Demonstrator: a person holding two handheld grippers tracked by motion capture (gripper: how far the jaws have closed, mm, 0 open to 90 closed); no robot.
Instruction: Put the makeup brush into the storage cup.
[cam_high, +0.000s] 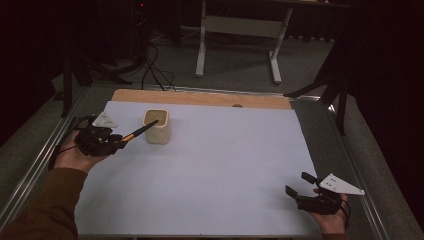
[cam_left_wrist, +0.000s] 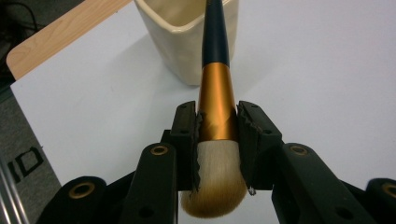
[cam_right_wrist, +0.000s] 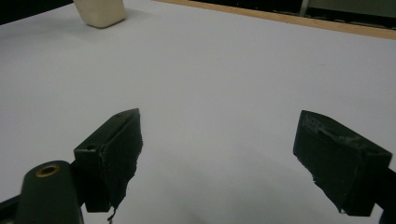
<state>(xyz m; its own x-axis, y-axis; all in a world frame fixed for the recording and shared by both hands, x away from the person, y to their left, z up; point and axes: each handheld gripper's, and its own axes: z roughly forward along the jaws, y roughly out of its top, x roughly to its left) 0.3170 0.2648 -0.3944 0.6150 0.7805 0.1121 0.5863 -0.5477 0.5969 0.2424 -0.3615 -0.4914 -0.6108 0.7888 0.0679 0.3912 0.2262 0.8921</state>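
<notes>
So that its dark handle can slide into the cream cup on the bench, the left gripper pinches the brush by its gold collar, while the right gripper waits with jaws wide and empty.

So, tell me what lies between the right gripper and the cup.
Nothing: in the high view, bare white table sheet runs from the right gripper to the cup.
</notes>
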